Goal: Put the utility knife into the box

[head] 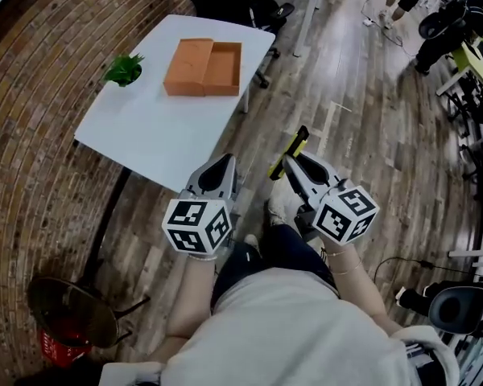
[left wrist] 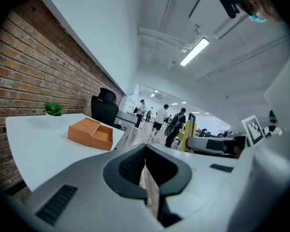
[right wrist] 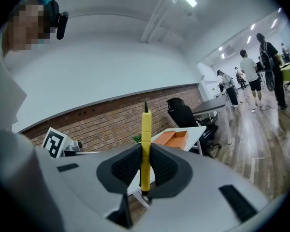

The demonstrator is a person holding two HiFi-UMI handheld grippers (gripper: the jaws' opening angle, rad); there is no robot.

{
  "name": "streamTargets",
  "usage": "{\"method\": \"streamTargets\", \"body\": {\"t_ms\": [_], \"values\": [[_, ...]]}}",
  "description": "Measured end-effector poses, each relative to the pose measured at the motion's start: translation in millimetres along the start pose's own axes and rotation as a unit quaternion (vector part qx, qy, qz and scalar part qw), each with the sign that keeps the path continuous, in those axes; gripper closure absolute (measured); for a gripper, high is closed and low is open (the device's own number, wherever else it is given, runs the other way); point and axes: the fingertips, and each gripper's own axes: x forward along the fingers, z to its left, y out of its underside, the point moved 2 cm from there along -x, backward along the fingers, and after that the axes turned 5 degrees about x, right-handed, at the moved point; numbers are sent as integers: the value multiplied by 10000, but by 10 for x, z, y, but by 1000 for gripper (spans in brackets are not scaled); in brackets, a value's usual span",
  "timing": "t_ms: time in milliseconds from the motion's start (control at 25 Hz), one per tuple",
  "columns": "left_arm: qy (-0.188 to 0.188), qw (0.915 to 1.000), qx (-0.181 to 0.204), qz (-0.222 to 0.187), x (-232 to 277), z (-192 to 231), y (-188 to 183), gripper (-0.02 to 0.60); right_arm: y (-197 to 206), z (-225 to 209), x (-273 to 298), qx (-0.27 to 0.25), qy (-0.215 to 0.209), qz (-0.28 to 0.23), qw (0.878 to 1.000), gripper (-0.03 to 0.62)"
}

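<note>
**Knife in hand, box not yet reached**

My right gripper [head: 288,165] is clamped on the utility knife [head: 294,145]. In the right gripper view the ribbed pads press on either side of the yellow handle [right wrist: 145,144], and its dark tip sticks out past the jaws. The left gripper [head: 225,166] is closed down to a slit with nothing between its pads; only floorboards show through the gap.

Both grippers hang over the wooden floor, just off the near right edge of the white table [head: 161,131]. The orange box [head: 224,64] lies open on the far part of that table, with its lid folded out to the left and a small green plant [head: 125,69] further left. Knife and box are well apart.

I judge the pick-up done and the carry to the box in hand. Next I'd take the right gripper forward and left over the open tray, lower it, tip the knife flat and only then let the jaws part.
</note>
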Motion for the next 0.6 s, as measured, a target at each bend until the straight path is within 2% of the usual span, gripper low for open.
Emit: {"method": "streamTargets", "body": {"t_ms": [320,600], "values": [[-313,9995,51,47,398,379,-117,575,-207,-319,651,87,-326,62,9994,540],[-667,9975,213,-67,1111,864,-499,575,-586,-827,1511,109,-749,188,9970,540]]}}
